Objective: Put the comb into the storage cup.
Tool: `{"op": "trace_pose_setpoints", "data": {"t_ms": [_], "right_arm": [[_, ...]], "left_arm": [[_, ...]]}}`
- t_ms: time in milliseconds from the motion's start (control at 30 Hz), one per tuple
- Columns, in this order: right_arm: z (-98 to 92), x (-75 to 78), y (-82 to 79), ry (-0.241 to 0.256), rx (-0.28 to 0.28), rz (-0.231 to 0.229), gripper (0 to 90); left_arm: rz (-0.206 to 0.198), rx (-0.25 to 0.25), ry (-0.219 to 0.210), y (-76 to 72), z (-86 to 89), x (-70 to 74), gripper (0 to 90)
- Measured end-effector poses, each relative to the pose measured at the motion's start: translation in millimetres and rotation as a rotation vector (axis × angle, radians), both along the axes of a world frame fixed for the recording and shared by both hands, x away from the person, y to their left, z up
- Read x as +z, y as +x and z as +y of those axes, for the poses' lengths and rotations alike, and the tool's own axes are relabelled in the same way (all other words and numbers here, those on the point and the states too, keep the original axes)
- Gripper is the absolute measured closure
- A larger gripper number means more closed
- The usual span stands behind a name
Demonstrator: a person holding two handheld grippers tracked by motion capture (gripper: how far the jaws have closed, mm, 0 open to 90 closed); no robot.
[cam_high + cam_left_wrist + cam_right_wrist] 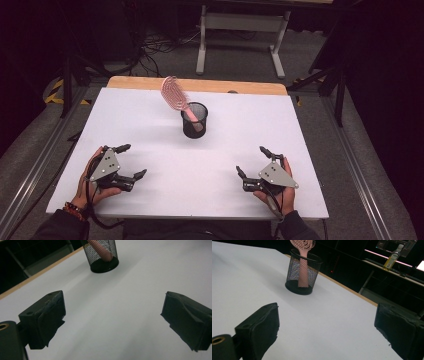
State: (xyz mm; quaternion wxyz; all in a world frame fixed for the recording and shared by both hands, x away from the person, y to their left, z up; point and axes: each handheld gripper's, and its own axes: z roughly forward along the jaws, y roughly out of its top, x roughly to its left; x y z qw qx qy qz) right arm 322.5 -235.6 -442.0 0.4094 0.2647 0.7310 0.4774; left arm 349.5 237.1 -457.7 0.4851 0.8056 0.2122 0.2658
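High view: the left gripper [131,161] and right gripper [254,162] rest on the white table [150,125], jaws spread, holding nothing. The pink hairbrush [175,95] stands handle-down, tilted, in the black mesh cup [194,120], ahead of and between both grippers, well apart from each.

Left gripper view: jaws spread; the mesh cup [101,255] stands ahead, holding the hairbrush handle [101,250].

Right gripper view: jaws spread; the mesh cup [303,272] with the hairbrush [303,255] stands ahead, toward the left jaw.
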Motion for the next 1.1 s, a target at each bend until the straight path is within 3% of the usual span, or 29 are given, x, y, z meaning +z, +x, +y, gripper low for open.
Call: {"op": "trace_pose_setpoints", "data": {"t_ms": [167, 333, 1100], "right_arm": [[-1.5, -1.3, 0.2, 0.007, 0.002, 0.01, 6.9], [-1.4, -2.5, 0.1, -0.006, 0.013, 0.013, 6.8], [-0.7, 0.9, -1.6, -0.005, 0.022, 0.02, 6.3]], "left_arm": [[0.001, 0.037, -0.021, -4.7, 7.3, -5.3, 5.1], [0.005, 0.042, -0.055, -5.8, 11.5, -5.3, 4.5], [-0.018, 0.036, -0.08, -6.7, 15.8, -4.5, 3.9]]}}
